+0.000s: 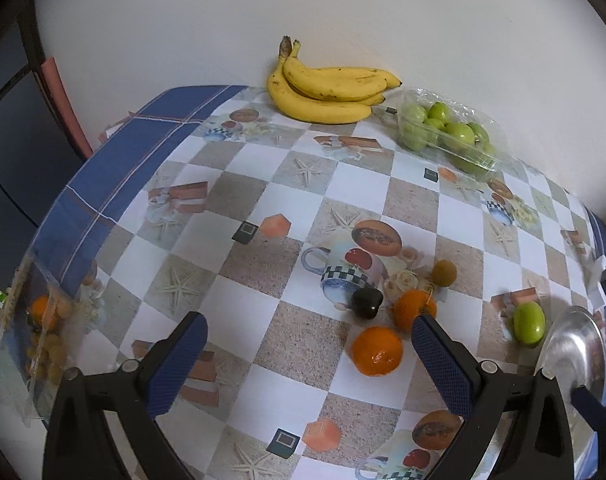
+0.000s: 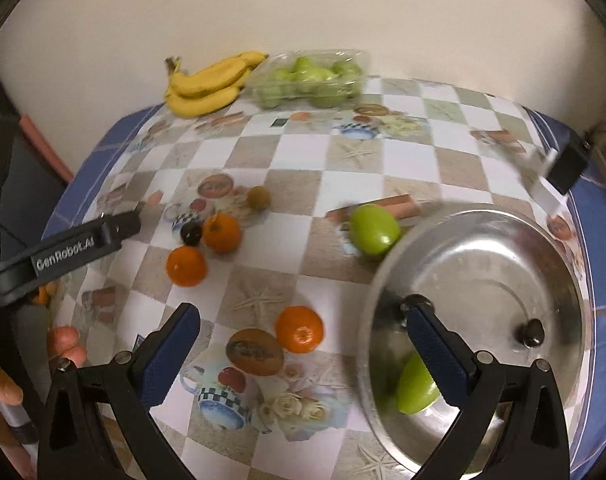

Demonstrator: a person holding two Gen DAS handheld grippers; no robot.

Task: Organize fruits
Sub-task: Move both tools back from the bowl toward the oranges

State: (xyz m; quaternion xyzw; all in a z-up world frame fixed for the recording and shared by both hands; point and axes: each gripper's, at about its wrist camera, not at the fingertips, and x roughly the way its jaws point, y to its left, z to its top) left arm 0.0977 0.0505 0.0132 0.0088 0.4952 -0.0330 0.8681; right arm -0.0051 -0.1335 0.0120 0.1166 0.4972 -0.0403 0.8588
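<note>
Right wrist view: right gripper over the table, jaws spread wide and empty, tilted down between an orange and the metal dish. Looks like mid-sort, between one pick and the next: one green fruit lying inside the dish, a second green fruit on the table just beside its far rim. Further left, two more oranges close together, with a dark fruit touching or almost touching the farther one, and a brown fruit a little behind. Bananas and a clear punnet of green fruits well apart at the wall. Left wrist view: left gripper likewise released, nothing between the pads, aimed down at the orange cluster. Next, probably: pick one loose fruit, most likely the orange nearest the right gripper or the green one by the rim; lower so the pads straddle its widest part, close gently since round fruit rolls, lift clear, then set down inside the dish without knocking the fruit already there.
</note>
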